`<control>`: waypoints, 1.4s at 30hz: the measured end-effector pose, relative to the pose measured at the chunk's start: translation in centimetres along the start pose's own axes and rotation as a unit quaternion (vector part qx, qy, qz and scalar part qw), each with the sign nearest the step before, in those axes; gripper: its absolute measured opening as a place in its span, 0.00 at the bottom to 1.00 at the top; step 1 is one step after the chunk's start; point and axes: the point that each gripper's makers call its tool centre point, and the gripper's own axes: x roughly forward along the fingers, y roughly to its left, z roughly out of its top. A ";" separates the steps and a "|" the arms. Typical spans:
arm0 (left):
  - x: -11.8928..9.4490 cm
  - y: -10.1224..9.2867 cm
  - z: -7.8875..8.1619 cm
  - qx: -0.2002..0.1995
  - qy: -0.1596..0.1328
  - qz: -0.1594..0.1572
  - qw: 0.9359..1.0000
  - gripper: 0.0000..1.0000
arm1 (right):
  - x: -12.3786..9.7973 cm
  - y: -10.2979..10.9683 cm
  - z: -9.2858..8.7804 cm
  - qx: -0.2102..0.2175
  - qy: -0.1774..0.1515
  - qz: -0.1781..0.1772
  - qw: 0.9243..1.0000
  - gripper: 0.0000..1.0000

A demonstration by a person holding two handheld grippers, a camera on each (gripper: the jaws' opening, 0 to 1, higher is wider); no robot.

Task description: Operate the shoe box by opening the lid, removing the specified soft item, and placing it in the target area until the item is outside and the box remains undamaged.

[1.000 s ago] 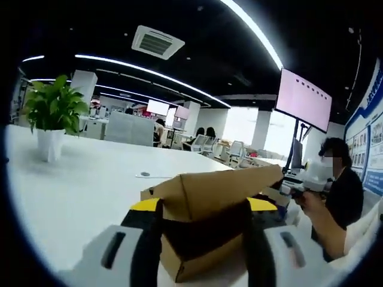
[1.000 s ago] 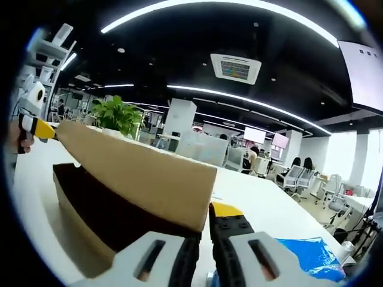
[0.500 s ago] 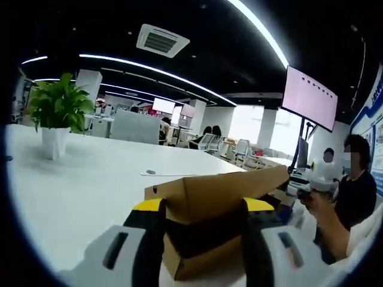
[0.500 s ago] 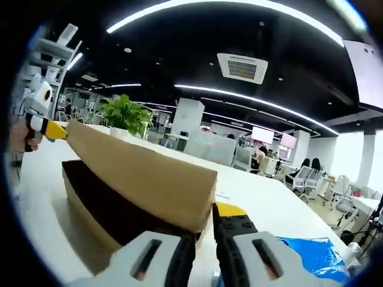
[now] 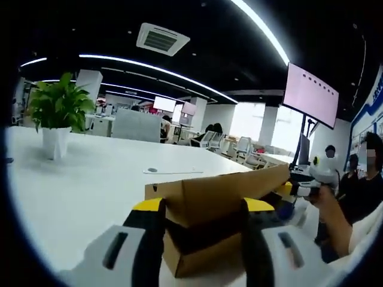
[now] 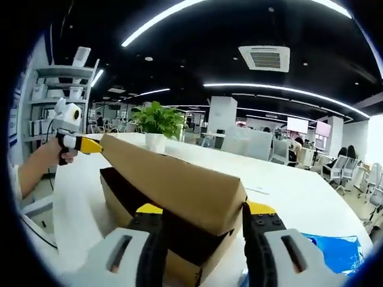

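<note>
A brown cardboard shoe box (image 5: 197, 260) stands on the white table (image 5: 84, 185). Its lid (image 5: 209, 192) is tilted up over a dark inside, and what lies in there is hidden. My left gripper (image 5: 202, 206) is open, its yellow-tipped jaws straddling the lid's near end. From the other side, my right gripper (image 6: 206, 209) is also open, with the lid (image 6: 173, 185) between its jaws. The right gripper (image 5: 308, 179), held in a hand, meets the lid's far end in the left gripper view. The left gripper (image 6: 78, 143) shows likewise at the lid's far corner.
A potted plant (image 5: 55, 110) stands far off on the table, with a small flat item (image 5: 152, 170) nearer. A blue plastic bag (image 6: 326, 251) lies right of the box. Shelves (image 6: 60, 89) stand behind the left hand. People sit at the right (image 5: 359, 185).
My right gripper's jaws, close together beside the lid's corner before, now stand wide apart around the lid. The right gripper view has swung. My left gripper stays open around the lid.
</note>
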 end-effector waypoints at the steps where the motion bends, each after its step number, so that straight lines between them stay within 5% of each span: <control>1: 0.0 0.1 0.0 -0.001 0.000 0.001 1.000 0.51 | -0.1 0.6 0.1 0.017 -0.003 0.021 1.000 0.56; 3: 0.0 0.3 0.0 -0.003 0.001 0.004 1.000 0.52 | -0.3 1.2 0.2 0.039 -0.005 0.047 0.998 0.61; 11: -0.2 0.5 -0.3 0.000 0.002 -0.003 1.000 0.52 | -0.5 1.5 0.5 0.046 0.003 0.047 0.998 0.67; 17: -1.0 1.1 -0.2 -0.001 -0.004 -0.004 1.000 0.52 | -0.4 2.6 0.9 0.091 -0.005 0.057 0.994 0.69; 21: -1.1 1.1 -0.5 0.005 -0.007 -0.001 1.000 0.52 | 0.0 3.3 0.9 0.075 -0.009 0.036 0.996 0.73; 42: -2.4 2.5 -2.8 0.030 -0.009 0.027 0.999 0.53 | 1.2 5.1 -1.8 0.010 -0.008 0.045 0.999 0.73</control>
